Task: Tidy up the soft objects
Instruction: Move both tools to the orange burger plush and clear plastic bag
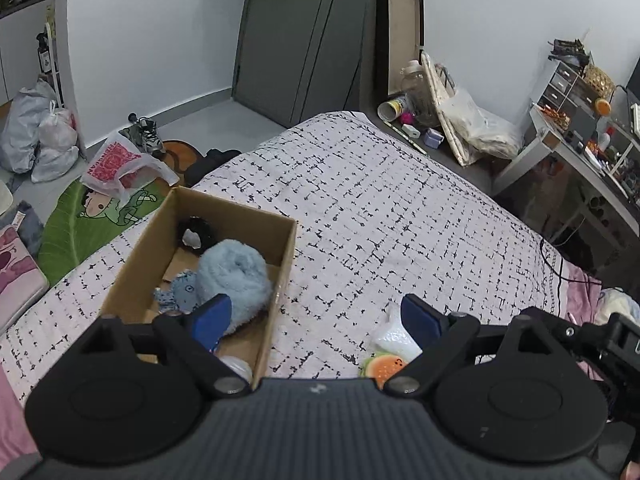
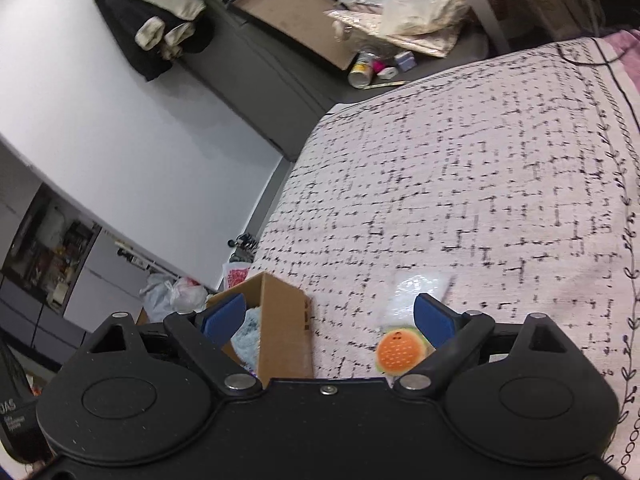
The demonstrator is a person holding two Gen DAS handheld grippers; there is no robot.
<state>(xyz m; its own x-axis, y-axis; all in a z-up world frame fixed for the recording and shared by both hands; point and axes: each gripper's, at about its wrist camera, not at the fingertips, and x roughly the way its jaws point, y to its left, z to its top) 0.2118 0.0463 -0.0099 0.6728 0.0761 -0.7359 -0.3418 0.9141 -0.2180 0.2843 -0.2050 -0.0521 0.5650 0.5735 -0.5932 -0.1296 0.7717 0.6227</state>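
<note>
A cardboard box point(image 1: 280, 264) sits on the bed and holds a fluffy light-blue soft toy point(image 1: 234, 278), a small blue octopus toy point(image 1: 180, 290) and a black furry item point(image 1: 198, 230). A small orange and green fruit-shaped soft toy point(image 1: 384, 365) in a clear plastic bag point(image 1: 394, 338) lies on the bed to the right of the box. My left gripper point(image 1: 316, 316) is open and empty above the box's near right edge. My right gripper point(image 2: 330, 320) is open and empty, with the box point(image 2: 280, 320) at its left finger and the fruit toy point(image 2: 400, 350) by its right finger.
The bed point(image 1: 380, 208) has a white cover with black marks. A desk with clutter point(image 1: 580, 140) stands at the right. Bags point(image 1: 36, 136), a green mat point(image 1: 92, 216) and shoes point(image 1: 146, 134) lie on the floor to the left. A grey wardrobe point(image 1: 304, 40) stands behind.
</note>
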